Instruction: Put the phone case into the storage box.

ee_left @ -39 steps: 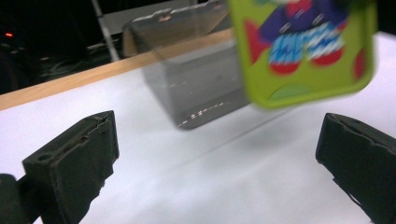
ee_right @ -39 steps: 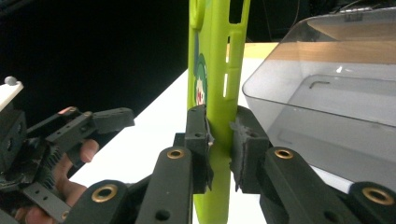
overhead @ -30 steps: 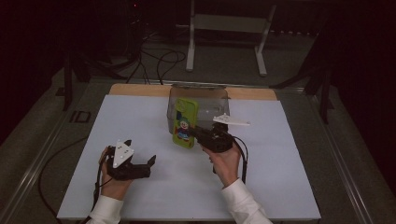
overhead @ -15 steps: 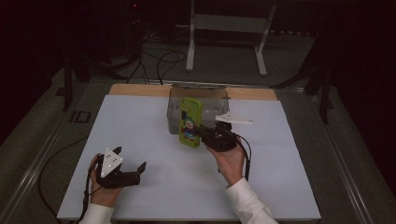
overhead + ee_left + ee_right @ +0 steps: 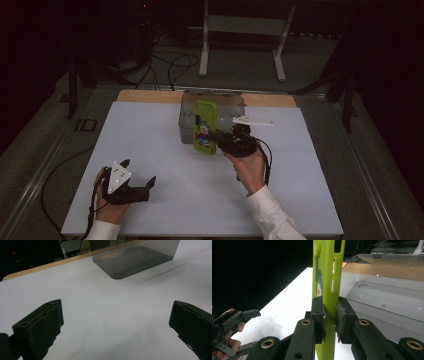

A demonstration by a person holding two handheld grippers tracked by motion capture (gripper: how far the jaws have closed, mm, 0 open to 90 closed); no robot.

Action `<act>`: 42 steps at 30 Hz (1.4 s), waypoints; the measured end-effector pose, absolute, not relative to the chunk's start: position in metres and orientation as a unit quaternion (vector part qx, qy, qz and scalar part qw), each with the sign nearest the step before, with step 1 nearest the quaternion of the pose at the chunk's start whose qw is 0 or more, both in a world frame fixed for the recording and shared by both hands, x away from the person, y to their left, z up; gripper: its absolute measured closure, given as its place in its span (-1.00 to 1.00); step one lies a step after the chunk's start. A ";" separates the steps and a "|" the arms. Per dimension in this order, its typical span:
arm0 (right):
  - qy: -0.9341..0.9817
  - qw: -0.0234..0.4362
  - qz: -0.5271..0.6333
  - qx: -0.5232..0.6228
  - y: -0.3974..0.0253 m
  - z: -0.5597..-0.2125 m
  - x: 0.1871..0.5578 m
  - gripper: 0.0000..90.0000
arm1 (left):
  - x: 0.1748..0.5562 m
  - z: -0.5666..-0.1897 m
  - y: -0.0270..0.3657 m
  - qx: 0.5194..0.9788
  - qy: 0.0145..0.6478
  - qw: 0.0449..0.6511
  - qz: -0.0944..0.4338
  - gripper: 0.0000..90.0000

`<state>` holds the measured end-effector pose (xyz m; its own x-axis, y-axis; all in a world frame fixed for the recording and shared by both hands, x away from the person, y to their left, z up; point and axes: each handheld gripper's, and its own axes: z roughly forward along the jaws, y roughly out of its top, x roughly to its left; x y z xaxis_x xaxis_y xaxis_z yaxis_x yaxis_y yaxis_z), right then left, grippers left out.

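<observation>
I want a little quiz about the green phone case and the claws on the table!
1. True or false: the right claw pinches the lime-green rubber phone case with a clown picture.
2. Which claw is wide open with nothing in it?
3. What stands just behind the case: A) a clear plastic box, B) a red bowl?

Key: 1 true; 2 the left claw; 3 A.

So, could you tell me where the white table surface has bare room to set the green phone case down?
Bare stretches lie left of the clear bin, between it and the left gripper, and along the right side past the right gripper. It is crowded in front of the bin, where the phone case is held.
</observation>
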<state>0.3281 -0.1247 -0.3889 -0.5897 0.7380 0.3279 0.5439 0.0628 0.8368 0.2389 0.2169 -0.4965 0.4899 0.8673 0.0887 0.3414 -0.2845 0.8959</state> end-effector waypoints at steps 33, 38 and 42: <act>0.757 0.080 0.458 0.460 -0.124 -0.361 0.357 0.74 | 0.241 -0.499 0.220 0.733 0.418 0.437 0.311 -1.00; 0.766 0.079 0.445 0.456 -0.121 -0.358 0.360 0.74 | 0.241 -0.499 0.220 0.733 0.417 0.437 0.312 -1.00; 0.775 0.075 0.434 0.453 -0.119 -0.354 0.363 0.74 | 0.241 -0.499 0.220 0.733 0.417 0.437 0.312 -1.00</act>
<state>0.3626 -0.1195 -0.3541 -0.5778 0.7679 0.2765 0.6375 0.2130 0.7404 0.2410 0.2198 -0.4991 0.4566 0.8848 0.0929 0.3386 -0.2694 0.9015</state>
